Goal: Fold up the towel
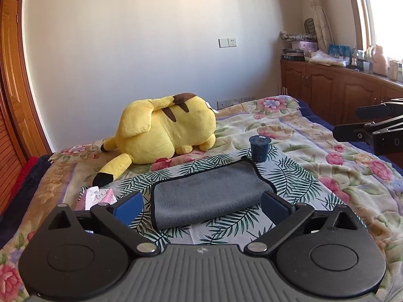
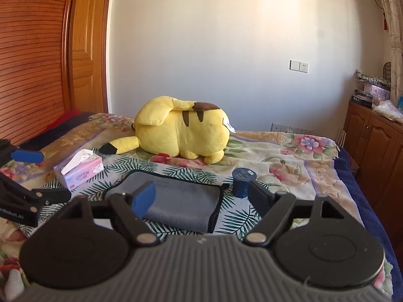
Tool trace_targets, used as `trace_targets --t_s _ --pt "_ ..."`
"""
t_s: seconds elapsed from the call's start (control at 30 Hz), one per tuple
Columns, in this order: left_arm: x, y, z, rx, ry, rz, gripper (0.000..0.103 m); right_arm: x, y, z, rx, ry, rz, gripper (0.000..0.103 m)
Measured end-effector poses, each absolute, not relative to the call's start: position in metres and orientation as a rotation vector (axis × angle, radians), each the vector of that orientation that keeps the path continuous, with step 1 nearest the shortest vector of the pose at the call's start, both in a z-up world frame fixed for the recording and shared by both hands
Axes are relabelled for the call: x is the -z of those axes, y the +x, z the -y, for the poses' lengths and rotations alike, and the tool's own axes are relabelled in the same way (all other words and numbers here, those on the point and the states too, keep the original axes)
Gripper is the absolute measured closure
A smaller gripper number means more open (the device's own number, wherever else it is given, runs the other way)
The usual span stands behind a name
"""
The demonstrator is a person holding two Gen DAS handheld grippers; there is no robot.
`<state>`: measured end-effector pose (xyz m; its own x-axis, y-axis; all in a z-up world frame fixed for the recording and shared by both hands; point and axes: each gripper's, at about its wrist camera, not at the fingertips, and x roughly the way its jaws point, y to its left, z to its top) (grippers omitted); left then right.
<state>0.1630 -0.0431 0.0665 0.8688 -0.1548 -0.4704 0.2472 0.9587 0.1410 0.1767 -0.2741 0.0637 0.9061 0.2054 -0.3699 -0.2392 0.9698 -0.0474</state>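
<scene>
In the left wrist view I see the grey towel (image 1: 210, 193) lying folded on the leaf-print cloth (image 1: 289, 176), in the lower middle of the frame. My left gripper (image 1: 201, 205) has its jaws spread wide and holds nothing; the towel lies just ahead, between the two blue pads (image 1: 129, 207), and I cannot tell if they touch it. In the right wrist view the towel (image 2: 181, 201) is in the lower middle, ahead and a little left of my right gripper (image 2: 201, 198), which is also wide apart and empty. A dark blue cup (image 2: 243, 182) stands near the towel's right end, a tissue box (image 2: 80, 171) to the left, a yellow plush toy (image 2: 181, 136) behind
</scene>
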Motion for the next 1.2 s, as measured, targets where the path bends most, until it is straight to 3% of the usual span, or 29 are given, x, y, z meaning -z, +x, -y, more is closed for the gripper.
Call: trace_targets --t_s 0.07,0.27,1.2 --pt "-0.071 0.157 0.044 0.213 0.192 -0.469 0.017 -0.066 0.171 0.275 -0.231 -0.089 -0.368 0.021" --pt "-0.083 0.135 0.043 0.205 0.161 -0.450 0.016 -0.073 0.154 0.278 -0.214 -0.074 -0.347 0.003" --pt "-0.065 0.057 0.035 0.182 0.119 -0.447 0.016 -0.055 0.084 0.258 -0.226 -0.040 -0.343 0.000"
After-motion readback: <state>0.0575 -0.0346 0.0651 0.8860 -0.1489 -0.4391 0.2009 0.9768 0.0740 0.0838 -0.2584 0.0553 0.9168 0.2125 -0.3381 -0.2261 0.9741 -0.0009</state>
